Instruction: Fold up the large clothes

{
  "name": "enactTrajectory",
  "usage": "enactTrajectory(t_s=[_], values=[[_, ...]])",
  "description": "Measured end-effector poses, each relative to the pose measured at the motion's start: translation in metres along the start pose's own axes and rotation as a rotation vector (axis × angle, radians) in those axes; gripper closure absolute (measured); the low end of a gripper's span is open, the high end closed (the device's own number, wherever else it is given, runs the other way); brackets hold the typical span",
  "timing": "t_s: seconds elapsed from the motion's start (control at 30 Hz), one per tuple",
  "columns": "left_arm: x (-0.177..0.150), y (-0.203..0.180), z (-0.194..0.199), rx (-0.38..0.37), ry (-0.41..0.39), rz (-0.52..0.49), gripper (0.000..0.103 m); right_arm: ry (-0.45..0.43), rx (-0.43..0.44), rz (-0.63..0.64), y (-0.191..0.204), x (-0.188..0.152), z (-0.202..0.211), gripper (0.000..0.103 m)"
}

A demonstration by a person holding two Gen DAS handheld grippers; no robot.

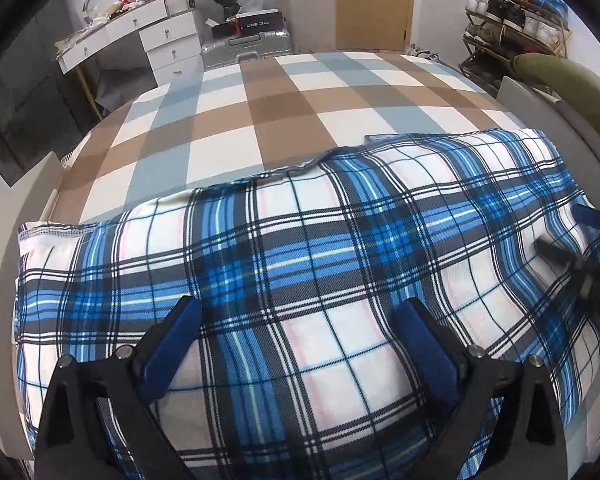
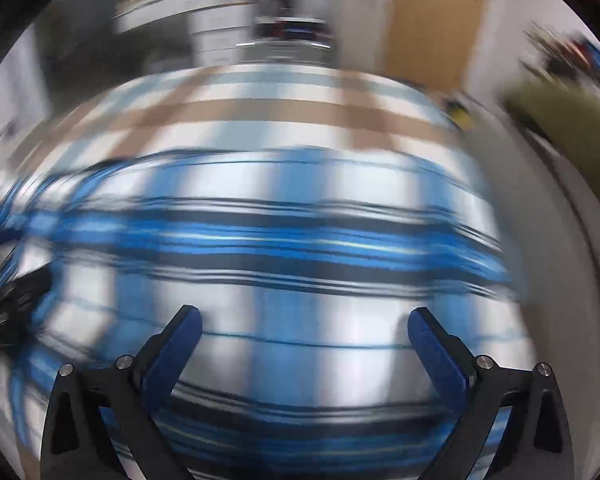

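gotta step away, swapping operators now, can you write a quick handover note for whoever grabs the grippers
Left gripper: open, nothing between the jaws, over the near part of the plaid garment.
Right gripper: open, empty, over the same garment; its view is badly blurred.
Garment: lies across the near end of the bed, a hemmed edge along its far side, corners at left and right.
Done: it looks folded at least once, into a wide band.
Left: probably further folds; grasp an end or corner next. Nothing is held now.
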State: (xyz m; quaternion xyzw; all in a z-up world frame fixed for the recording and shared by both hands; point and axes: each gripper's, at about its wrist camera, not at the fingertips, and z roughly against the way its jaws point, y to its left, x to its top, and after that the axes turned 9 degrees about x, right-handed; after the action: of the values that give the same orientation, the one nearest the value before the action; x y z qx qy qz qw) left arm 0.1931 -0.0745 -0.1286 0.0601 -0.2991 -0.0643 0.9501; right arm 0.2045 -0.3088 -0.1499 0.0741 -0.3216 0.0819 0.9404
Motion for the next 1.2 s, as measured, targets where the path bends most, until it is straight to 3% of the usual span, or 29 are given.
enactTrajectory(t_s=[0.13,0.2,0.37,0.47,0.53,0.6,0.77,0.87,0.93,1.03,1.2], values=[[0.001,-0.001,-0.001,0.004,-0.004,-0.002,0.003,0.02,-0.112,-0.114,-0.04,0.006,0.005,0.0],[0.002,-0.002,0.0,0.005,-0.003,-0.003,0.002,0.004,-0.101,-0.122,-0.036,0.014,0.006,0.001],[0.003,-0.003,0.0,0.004,-0.004,-0.003,0.002,-0.022,0.046,0.02,0.036,0.043,-0.009,0.001],[0.003,-0.003,0.0,0.003,-0.006,-0.003,0.002,0.012,0.072,0.122,0.079,0.055,-0.035,0.001],[0.003,-0.003,0.001,0.001,-0.006,-0.006,0.002,0.032,0.059,0.156,0.089,0.057,-0.047,0.0],[0.003,-0.003,0.001,-0.001,-0.006,-0.008,0.002,0.029,0.075,0.141,0.08,0.055,-0.046,0.0],[0.003,-0.004,0.001,0.006,0.002,-0.006,0.002,0.003,-0.046,-0.028,-0.002,0.047,-0.03,0.0],[0.012,-0.006,0.006,0.01,0.041,0.031,0.002,0.011,0.029,-0.205,-0.043,0.035,-0.022,0.0],[0.025,-0.007,0.015,-0.02,-0.005,0.057,0.002,-0.009,-0.023,-0.161,-0.035,0.035,-0.015,0.0],[0.042,-0.01,0.014,0.084,-0.055,0.005,0.002,-0.038,-0.024,-0.087,-0.013,0.031,-0.002,0.0],[0.031,0.047,-0.022,0.086,0.045,0.146,0.002,-0.027,0.027,0.017,0.028,0.016,0.004,0.0]])
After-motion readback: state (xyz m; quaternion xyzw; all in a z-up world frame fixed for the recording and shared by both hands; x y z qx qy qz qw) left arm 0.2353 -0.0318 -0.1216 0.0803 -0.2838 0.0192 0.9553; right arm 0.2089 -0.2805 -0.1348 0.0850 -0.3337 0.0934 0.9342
